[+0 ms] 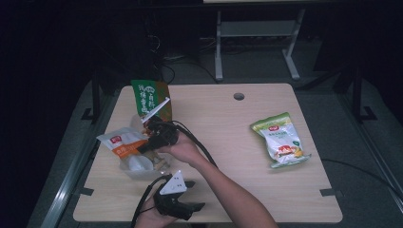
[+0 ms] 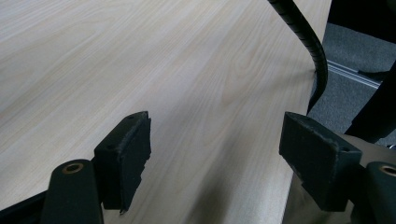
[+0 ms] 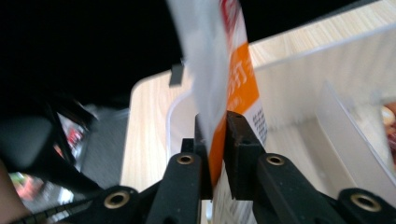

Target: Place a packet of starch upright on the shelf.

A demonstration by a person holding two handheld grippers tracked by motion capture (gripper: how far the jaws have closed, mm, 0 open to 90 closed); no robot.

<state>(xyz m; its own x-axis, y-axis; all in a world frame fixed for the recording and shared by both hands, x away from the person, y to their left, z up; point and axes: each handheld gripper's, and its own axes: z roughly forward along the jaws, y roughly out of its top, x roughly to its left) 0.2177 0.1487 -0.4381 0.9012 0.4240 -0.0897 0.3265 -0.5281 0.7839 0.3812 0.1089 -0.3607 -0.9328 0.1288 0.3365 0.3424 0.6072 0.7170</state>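
Observation:
An orange-and-white snack bag (image 1: 121, 142) lies over the left rim of a clear plastic bin (image 1: 138, 173) at the table's left. My right gripper (image 1: 145, 146) reaches across to it. In the right gripper view the right gripper (image 3: 217, 126) has both pads against the bag's (image 3: 233, 84) orange edge, above the bin's wall (image 3: 303, 74). A tall green bag (image 1: 145, 97) stands at the bin's far end. My left gripper (image 1: 196, 194) rests near the table's front edge, and in its own view my left gripper (image 2: 215, 149) is open over bare wood.
A green-and-white snack bag (image 1: 283, 140) lies flat on the right half of the table. A round cable hole (image 1: 239, 96) sits near the far edge. A black ribbed cable (image 2: 308, 42) crosses the table's edge in the left gripper view. Dark floor and a metal frame lie beyond.

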